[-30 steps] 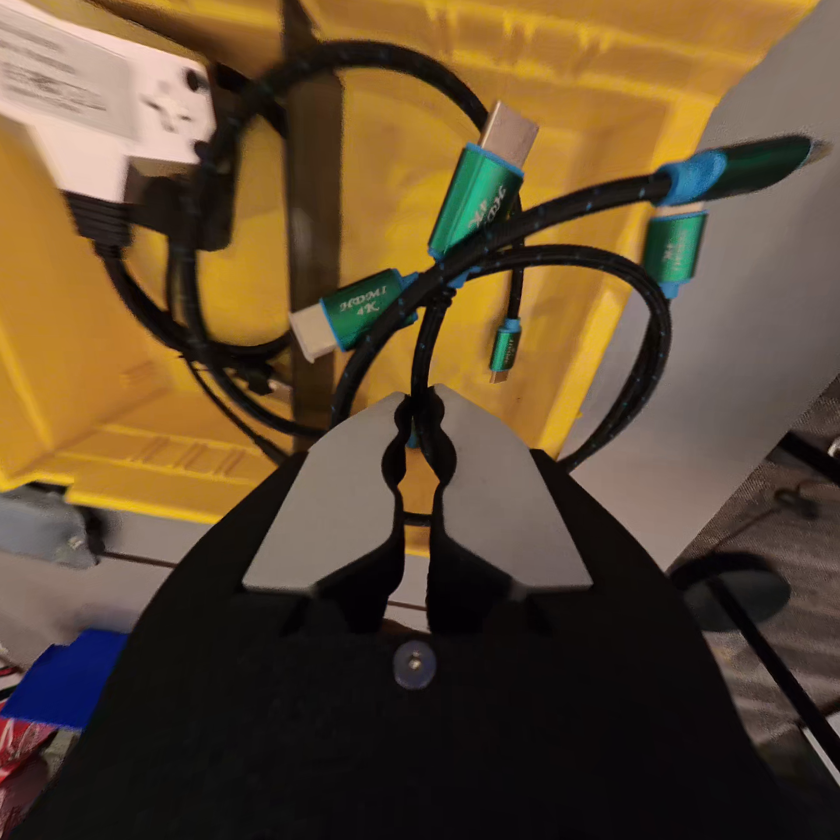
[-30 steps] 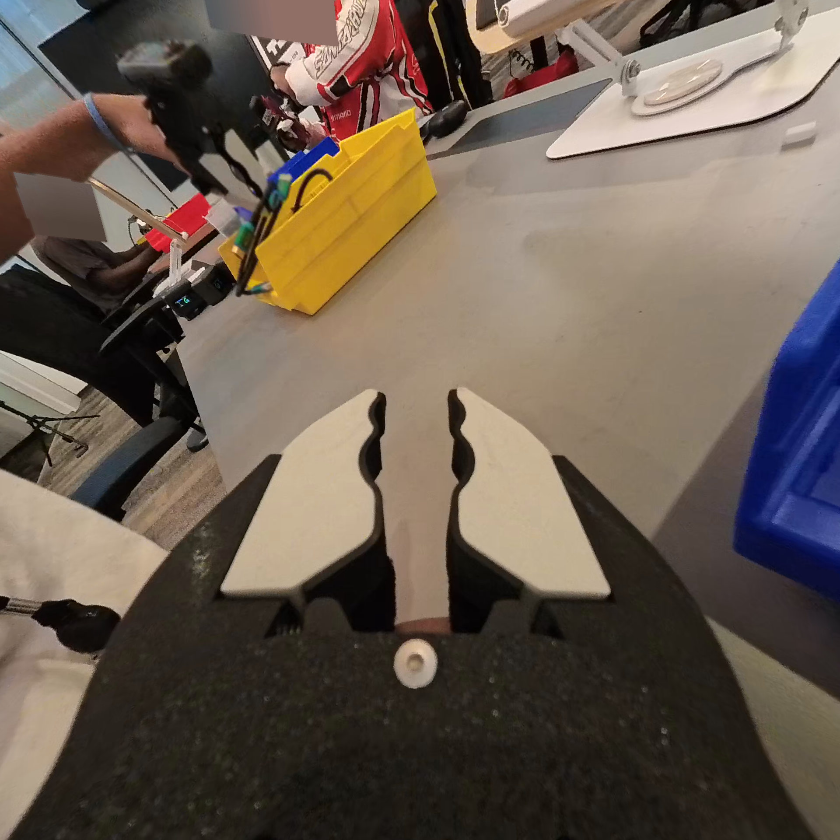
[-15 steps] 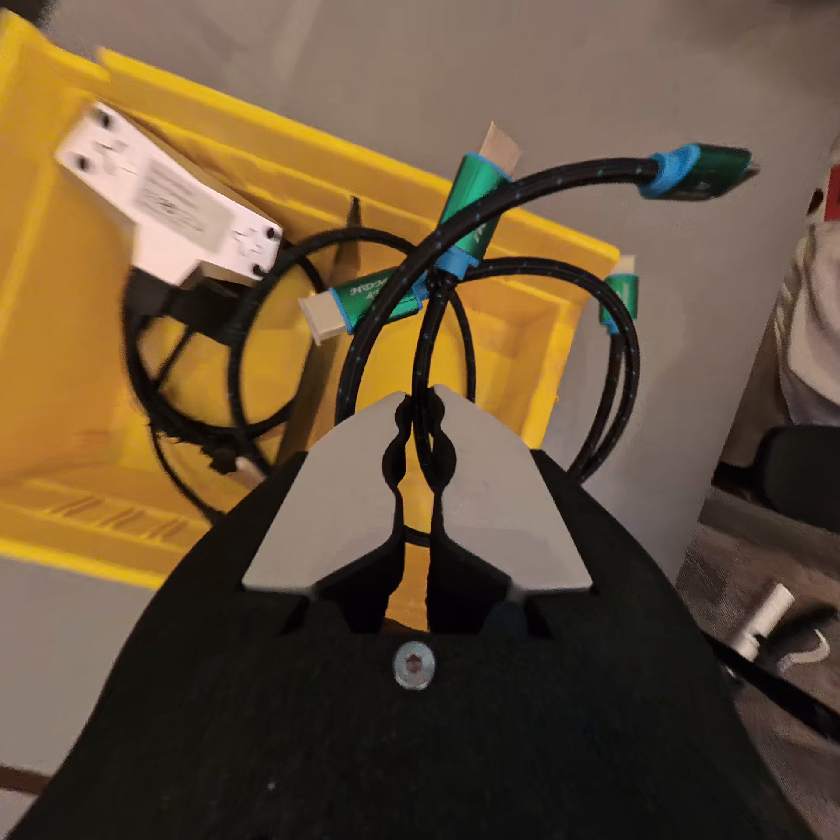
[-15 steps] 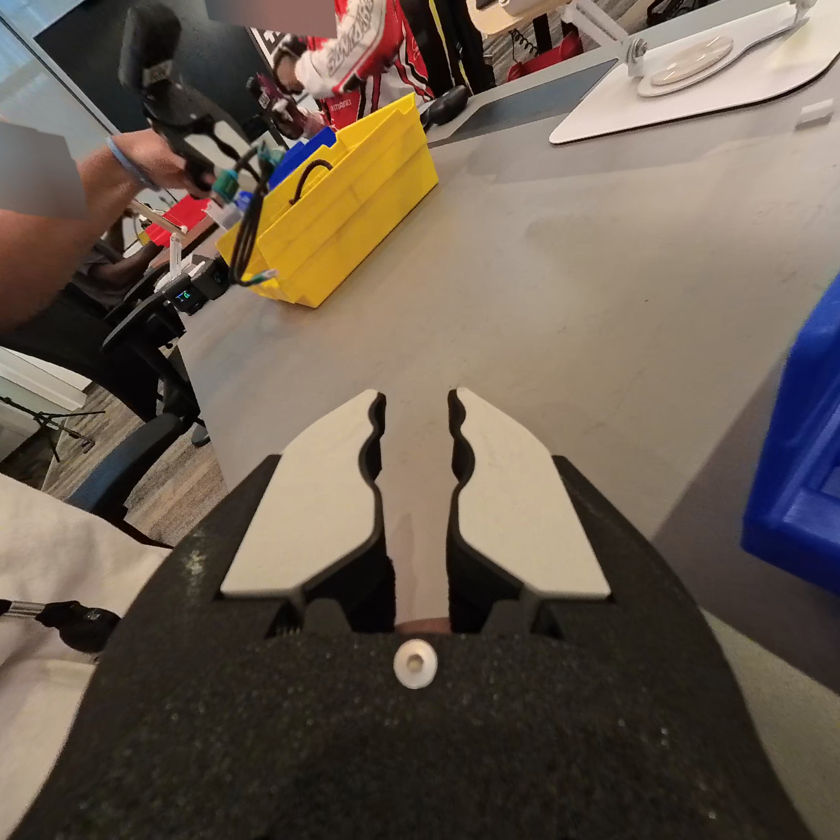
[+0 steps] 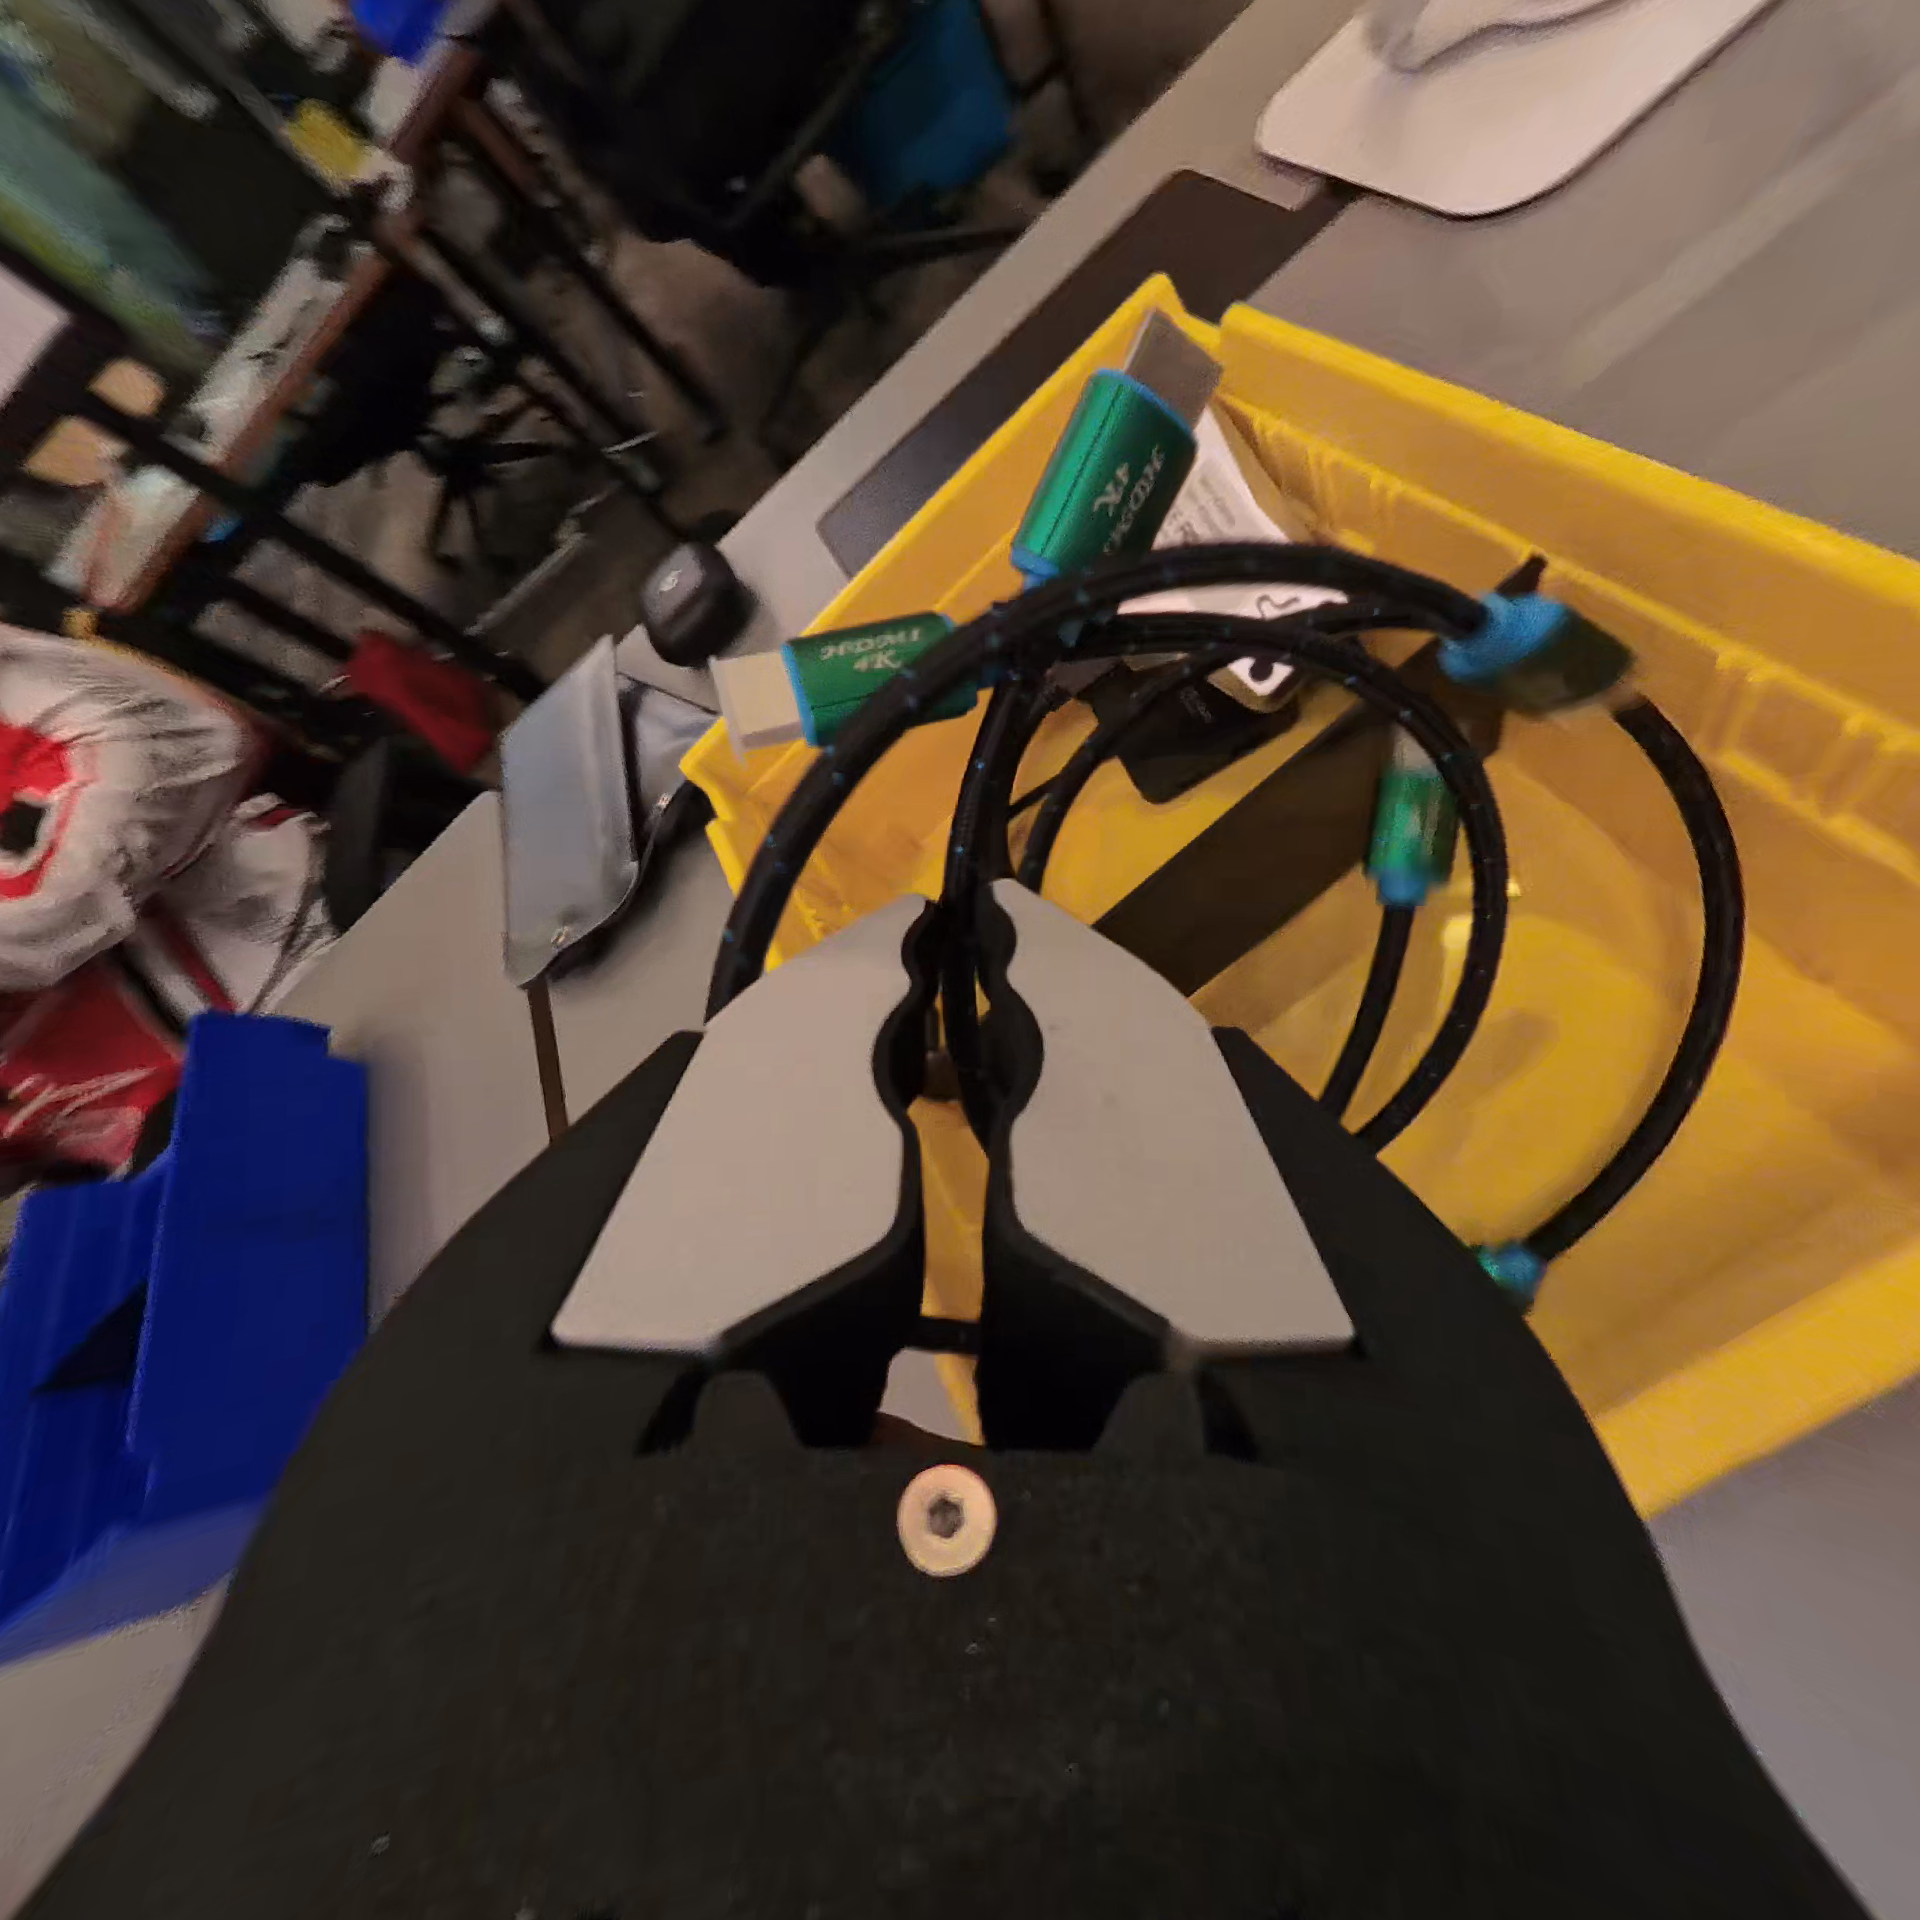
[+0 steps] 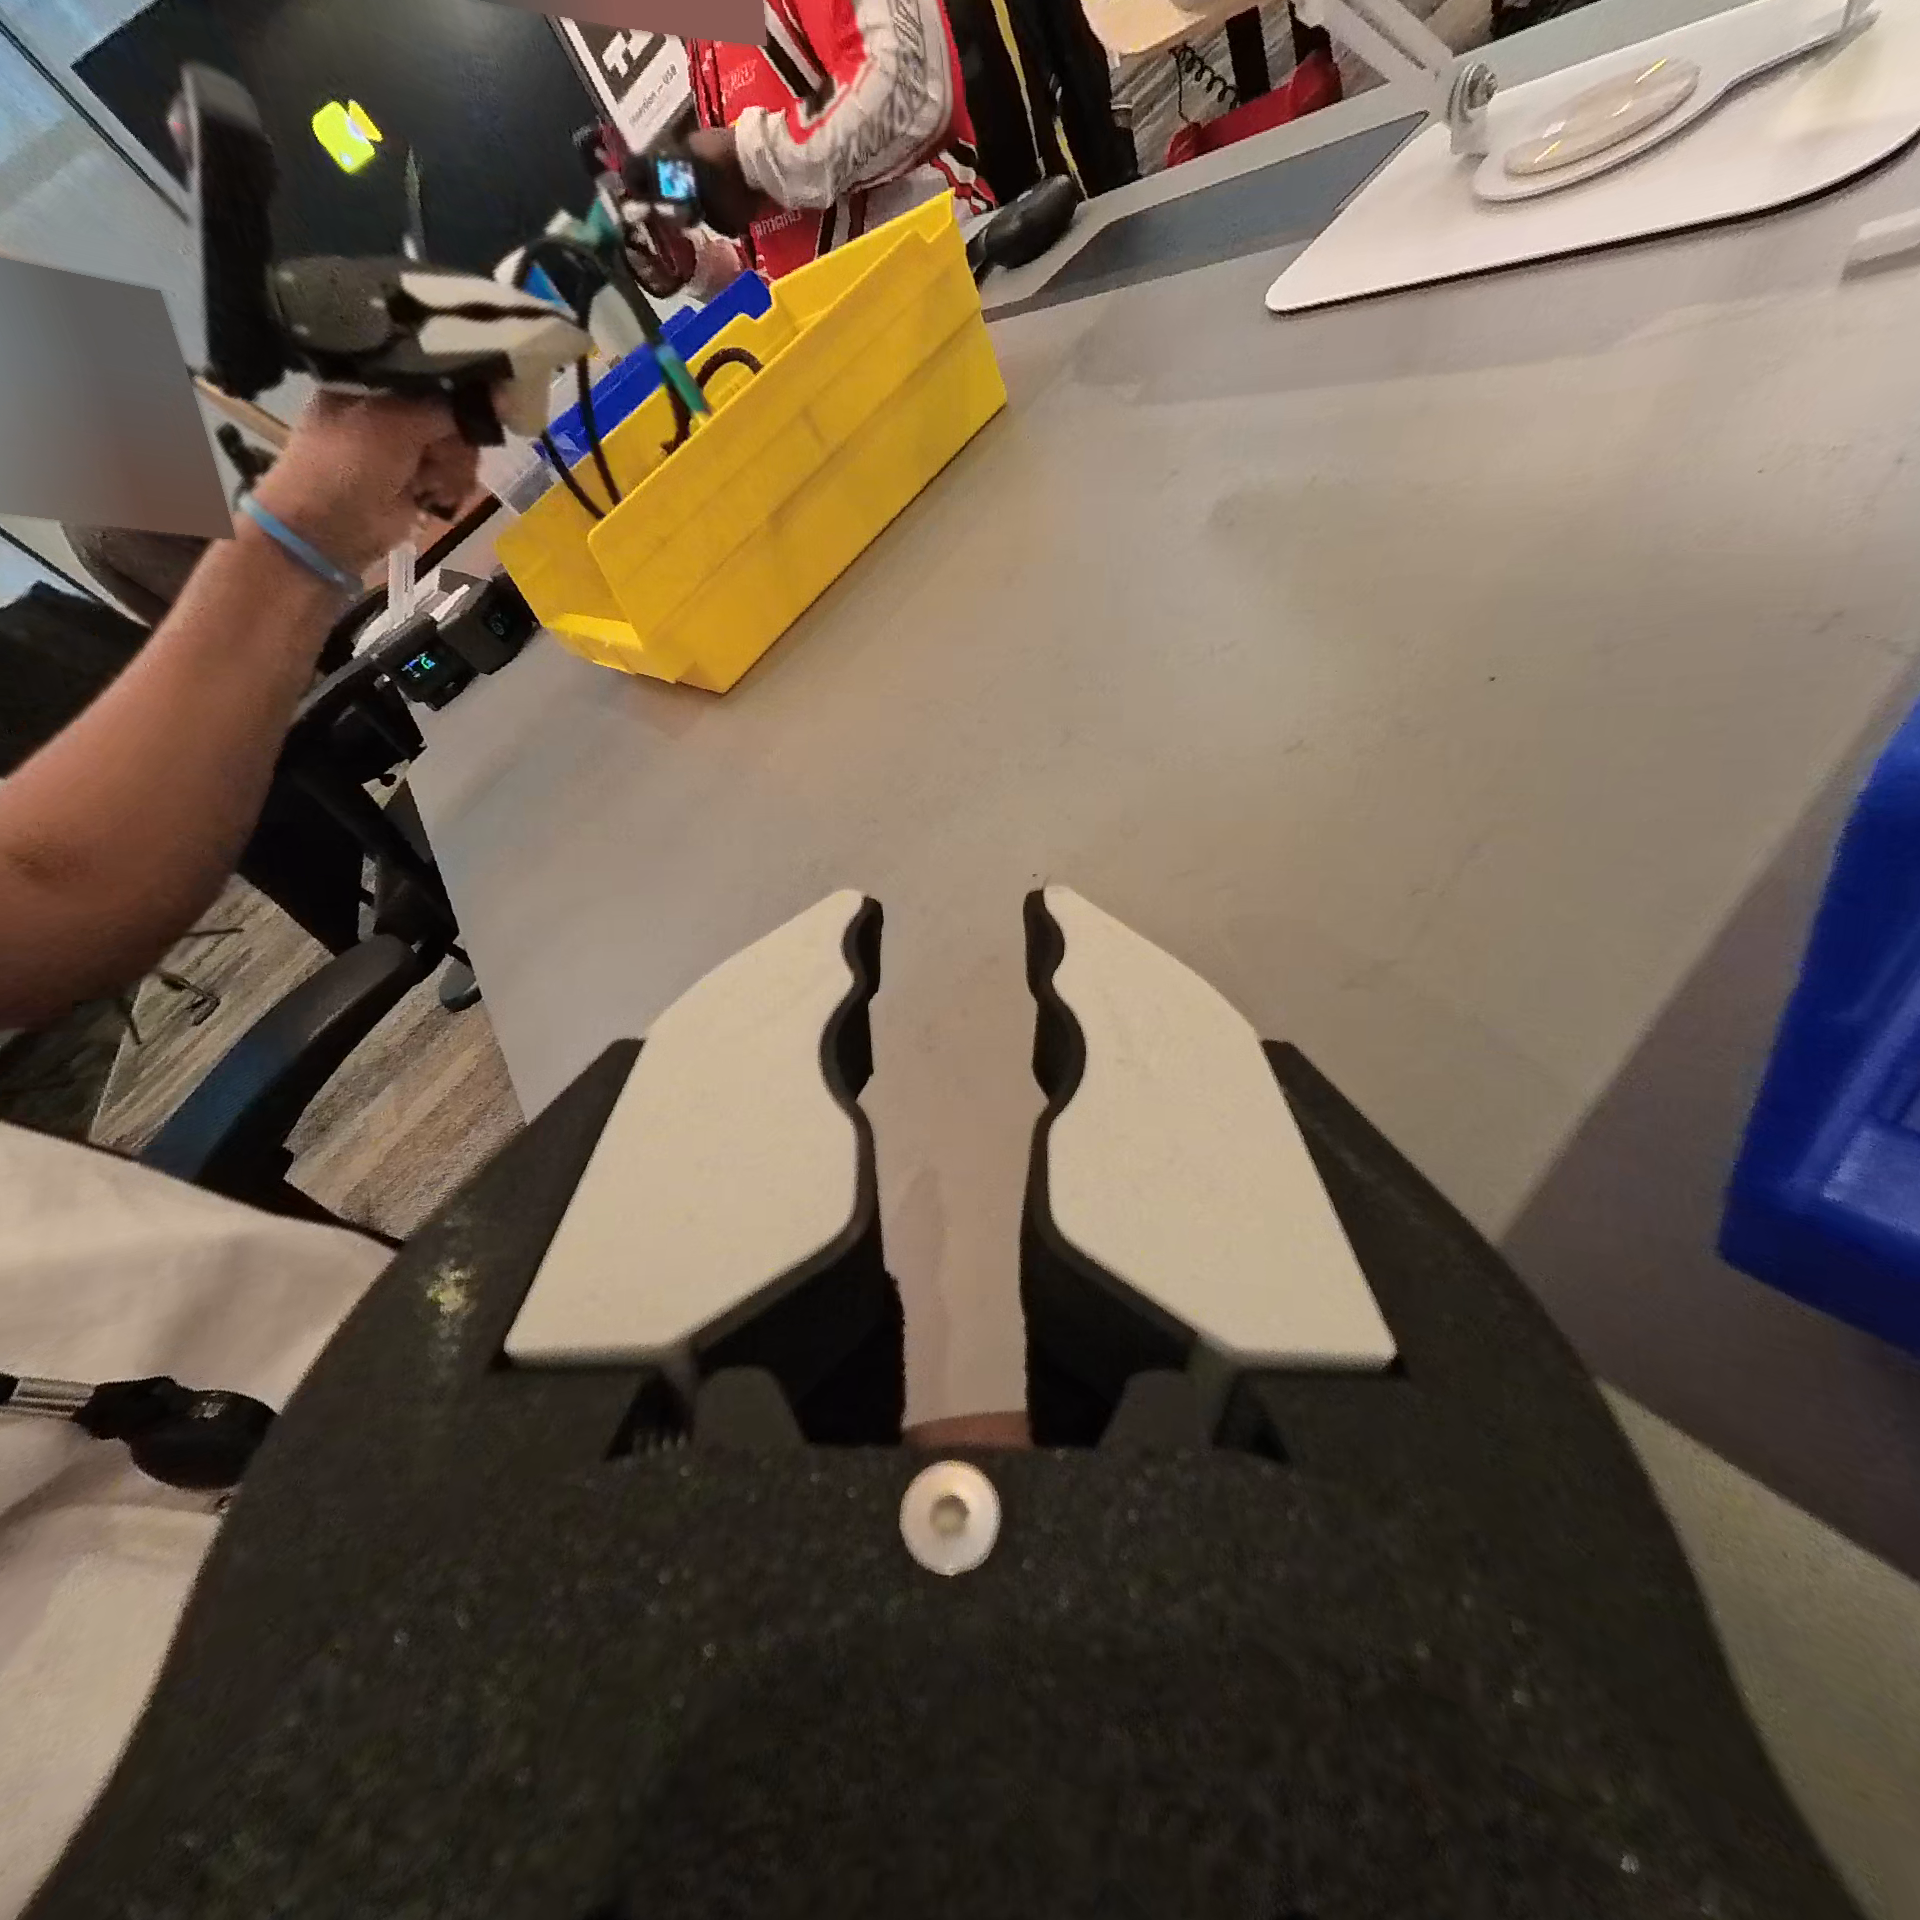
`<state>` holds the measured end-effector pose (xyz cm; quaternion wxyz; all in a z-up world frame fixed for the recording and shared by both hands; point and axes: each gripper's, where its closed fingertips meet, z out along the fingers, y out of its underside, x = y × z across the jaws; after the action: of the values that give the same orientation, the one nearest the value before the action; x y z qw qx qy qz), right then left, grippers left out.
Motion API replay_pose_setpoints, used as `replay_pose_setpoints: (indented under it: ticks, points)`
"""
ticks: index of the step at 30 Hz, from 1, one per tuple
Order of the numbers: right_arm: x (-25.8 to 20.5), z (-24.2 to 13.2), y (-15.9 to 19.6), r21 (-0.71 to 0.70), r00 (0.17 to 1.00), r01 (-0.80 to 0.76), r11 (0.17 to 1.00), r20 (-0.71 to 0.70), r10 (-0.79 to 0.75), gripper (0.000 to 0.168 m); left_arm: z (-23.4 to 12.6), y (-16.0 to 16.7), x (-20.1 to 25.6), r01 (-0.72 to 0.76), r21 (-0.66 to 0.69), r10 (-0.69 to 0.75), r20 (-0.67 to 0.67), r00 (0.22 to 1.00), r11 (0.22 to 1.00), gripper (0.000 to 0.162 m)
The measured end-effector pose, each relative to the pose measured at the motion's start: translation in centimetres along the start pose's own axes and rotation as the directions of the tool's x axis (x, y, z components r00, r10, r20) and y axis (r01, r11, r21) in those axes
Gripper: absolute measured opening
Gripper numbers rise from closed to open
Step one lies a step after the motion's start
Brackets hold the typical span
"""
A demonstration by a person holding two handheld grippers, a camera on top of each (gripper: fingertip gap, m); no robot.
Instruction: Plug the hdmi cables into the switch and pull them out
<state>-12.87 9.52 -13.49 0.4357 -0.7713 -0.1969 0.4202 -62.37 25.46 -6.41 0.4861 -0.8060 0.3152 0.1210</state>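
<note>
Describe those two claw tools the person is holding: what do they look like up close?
Each is the same design: the left gripper and right gripper have a wide, black, rough-textured body with a small round screw in the middle. Two flat pale grey fingers taper forward, with wavy black inner edges. The person's wrist wears a thin blue band.

In the left wrist view, the left gripper (image 5: 961,925) sits at centre, pinching the hdmi cables (image 5: 1621,1039), whose loops hang to its right over the bin (image 5: 1766,644) filling the right half. The switch (image 5: 1226,520) lies in the bin behind the cables. In the right wrist view, the right gripper (image 6: 951,914) hovers over the table (image 6: 1299,675), the bin upper left.
</note>
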Motion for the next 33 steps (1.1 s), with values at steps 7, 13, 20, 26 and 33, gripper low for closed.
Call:
replay_pose_setpoints:
  ticks: [7, 13, 20, 26, 33]
  points:
    - [-0.2, 0.1, 0.2, -0.01, 1.0, 0.005, 1.0, 0.006, -0.005, 0.026, 2.4, 1.9, 4.6, 0.061, -0.071, -0.04, 0.269, 0.962, 0.996, 0.006]
    - [0.0, -0.2, 0.0, -0.002, 1.0, -0.005, 1.0, 0.002, 0.005, 0.026, 2.6, 2.0, 6.6, 0.061, -0.081, -0.039, 0.254, 0.966, 0.995, 0.012]
    - [0.1, 0.0, 0.2, -0.014, 1.0, -0.014, 1.0, 0.006, 0.014, 0.026, -1.0, 1.9, 7.1, 0.083, -0.177, -0.086, -0.013, 0.996, 0.981, 0.031]
    - [-0.1, 0.2, 0.6, -0.032, 1.0, -0.018, 0.999, 0.019, 0.019, 0.026, 1.0, -1.8, 6.0, -0.022, -0.191, -0.02, -0.215, 0.976, 0.981, 0.041]
    - [-0.1, 0.1, 0.6, -0.042, 1.0, 0.009, 0.999, -0.001, -0.009, 0.026, 5.9, -3.4, 6.5, -0.211, -0.273, 0.155, -0.214, 0.964, 0.939, 0.043]
